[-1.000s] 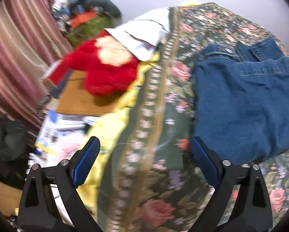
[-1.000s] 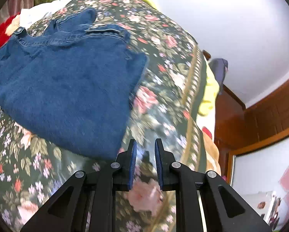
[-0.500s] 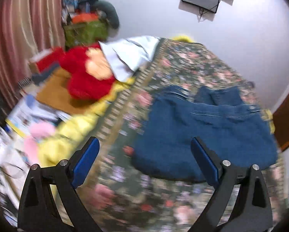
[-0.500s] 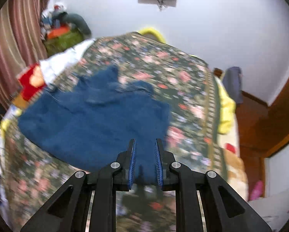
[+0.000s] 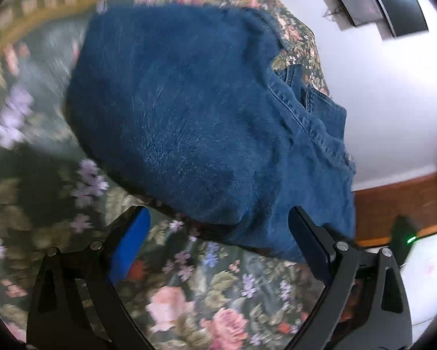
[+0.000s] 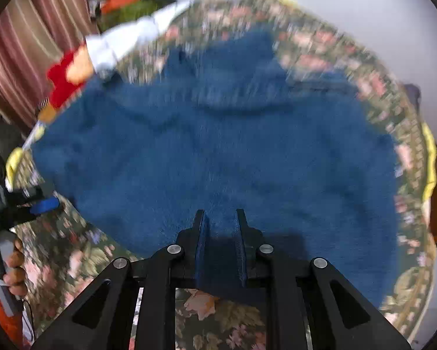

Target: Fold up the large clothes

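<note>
Denim jeans (image 6: 218, 151) lie folded on the floral bed (image 6: 81, 250). The right gripper (image 6: 219, 221) has its jaws clamped on their near edge. The left gripper (image 5: 218, 227) holds its jaws wide apart over that edge.

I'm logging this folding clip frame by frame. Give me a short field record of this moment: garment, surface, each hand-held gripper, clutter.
garment: blue denim jeans, lying folded on the bed
surface: floral bedspread
left hand-held gripper: open wide, at the jeans' near edge, holding nothing
right hand-held gripper: fingers narrowly apart, denim between them; contact unclear
clutter: red plush toy and white cloth at the far left side
image quality: motion blur in both views
</note>
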Tool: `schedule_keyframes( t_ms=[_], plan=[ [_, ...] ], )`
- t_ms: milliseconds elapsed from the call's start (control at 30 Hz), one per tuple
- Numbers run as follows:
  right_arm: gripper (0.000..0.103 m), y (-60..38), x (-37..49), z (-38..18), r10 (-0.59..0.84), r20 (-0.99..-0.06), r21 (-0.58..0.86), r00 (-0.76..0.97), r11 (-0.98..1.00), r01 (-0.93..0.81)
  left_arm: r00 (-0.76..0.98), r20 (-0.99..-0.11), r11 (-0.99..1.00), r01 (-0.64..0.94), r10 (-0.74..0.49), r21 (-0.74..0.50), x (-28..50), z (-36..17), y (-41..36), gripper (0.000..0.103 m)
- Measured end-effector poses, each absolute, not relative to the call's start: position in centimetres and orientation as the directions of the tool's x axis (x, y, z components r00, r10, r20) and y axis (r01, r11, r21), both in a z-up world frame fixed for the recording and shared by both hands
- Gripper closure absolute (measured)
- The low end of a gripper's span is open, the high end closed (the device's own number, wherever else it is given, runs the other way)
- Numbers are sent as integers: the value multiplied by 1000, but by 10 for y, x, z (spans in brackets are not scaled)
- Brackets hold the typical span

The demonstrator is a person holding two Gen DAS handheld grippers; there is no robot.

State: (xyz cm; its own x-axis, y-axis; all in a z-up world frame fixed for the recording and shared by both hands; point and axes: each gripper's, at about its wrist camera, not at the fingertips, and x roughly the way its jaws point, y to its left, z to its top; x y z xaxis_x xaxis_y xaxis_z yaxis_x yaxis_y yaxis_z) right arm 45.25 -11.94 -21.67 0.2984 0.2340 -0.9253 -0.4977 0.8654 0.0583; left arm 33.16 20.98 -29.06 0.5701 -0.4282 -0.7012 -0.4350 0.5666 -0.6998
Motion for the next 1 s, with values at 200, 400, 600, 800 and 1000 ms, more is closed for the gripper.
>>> schedule_keyframes(
  t_ms=[200, 400, 600, 800, 1000],
  plan=[
    [89, -127, 456, -229, 296, -909, 123, 295, 865, -487, 654, -626, 473, -429, -425, -770, 353, -300, 224, 12],
    [89, -142, 463, -232, 390, -885, 247, 255, 857, -453, 749, -584, 443, -429, -313, -787, 376, -302, 226, 14],
    [89, -143, 463, -228, 388, -892, 260, 233, 860, -440, 735, -654, 506, -502, -178, -701, 372, -287, 213, 59],
    [89, -137, 461, -205, 448, -877, 337, 175, 832, -440, 754, -649, 632, -456, -99, -626, 354, -239, 195, 65],
    [89, -101, 444, -175, 538, -828, 394, 160, 760, -516, 785, -620, 767, -400, 5, -501, 326, -178, 177, 66]
  ],
)
